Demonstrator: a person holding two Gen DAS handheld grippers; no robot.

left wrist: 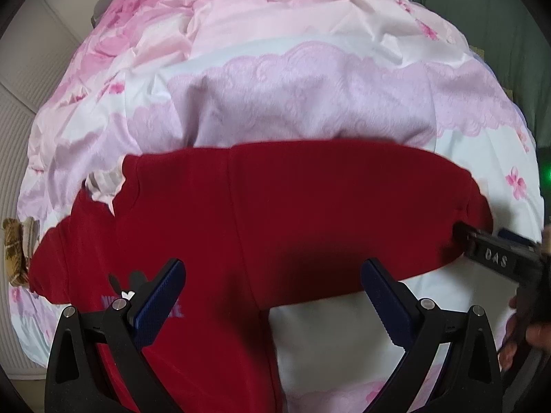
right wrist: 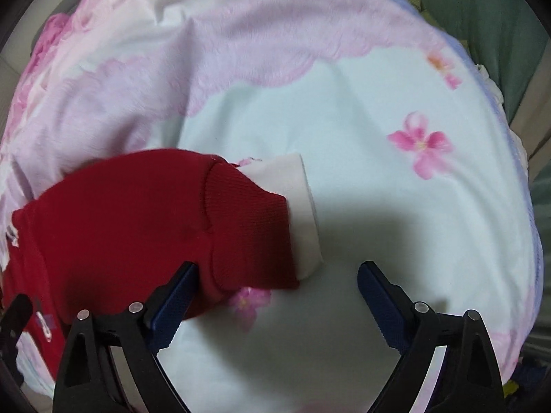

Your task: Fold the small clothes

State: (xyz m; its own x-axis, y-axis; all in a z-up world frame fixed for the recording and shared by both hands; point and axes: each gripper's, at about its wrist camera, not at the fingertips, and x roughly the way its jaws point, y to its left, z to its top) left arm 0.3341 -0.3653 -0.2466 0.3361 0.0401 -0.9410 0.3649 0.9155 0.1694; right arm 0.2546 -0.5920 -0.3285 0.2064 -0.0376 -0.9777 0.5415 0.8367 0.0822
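Note:
A small red sweatshirt [left wrist: 275, 213] lies spread on the pink floral bedcover [left wrist: 292, 79], with a printed logo near its lower left. My left gripper [left wrist: 273, 275] is open, hovering just above the shirt's body. In the right wrist view, a red sleeve with a ribbed cuff [right wrist: 241, 227] and a white inner cuff [right wrist: 303, 220] lies on the bedcover [right wrist: 361, 130]. My right gripper [right wrist: 277, 278] is open, its left finger beside the cuff's edge, holding nothing. The right gripper also shows in the left wrist view [left wrist: 496, 254] at the sleeve's end.
The bed's right edge [right wrist: 509, 158] drops off toward green fabric [right wrist: 492, 17]. A brown patterned item [left wrist: 15, 251] lies at the bed's left edge. A white wall panel [left wrist: 20, 69] stands to the left.

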